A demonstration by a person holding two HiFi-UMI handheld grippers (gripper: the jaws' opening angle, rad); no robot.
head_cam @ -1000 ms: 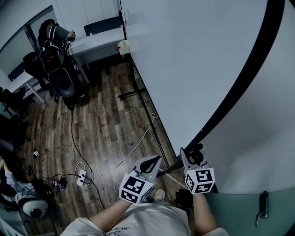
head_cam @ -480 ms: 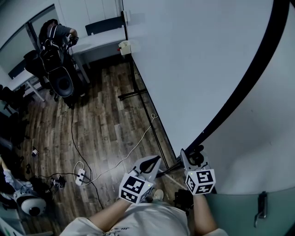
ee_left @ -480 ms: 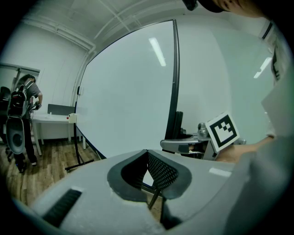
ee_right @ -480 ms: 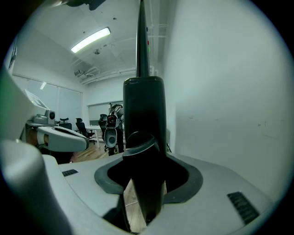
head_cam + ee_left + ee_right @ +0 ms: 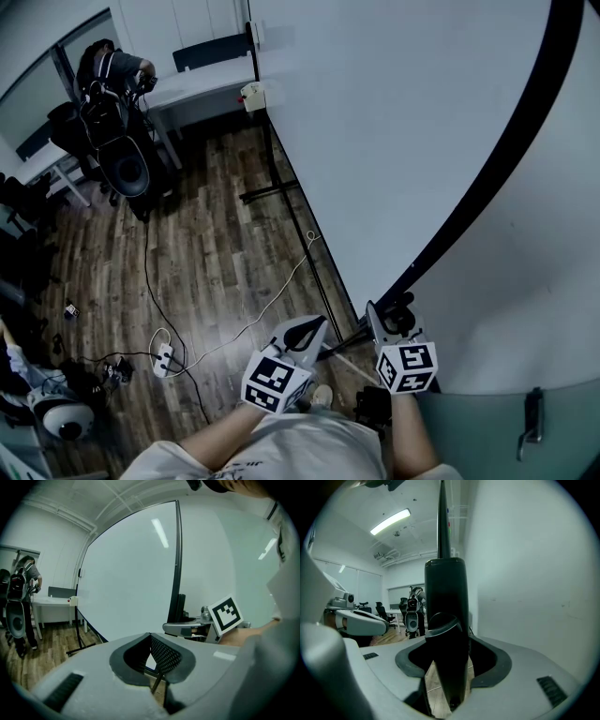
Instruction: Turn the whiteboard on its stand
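Evidently only the setup is done: the right tool [image 5: 449, 667] pinches the black edge frame [image 5: 445, 602] of the whiteboard [image 5: 394, 141], upright on its stand [image 5: 269, 192], the left tool [image 5: 150, 637] is pressed together and empty, and the turn itself looks yet to come.
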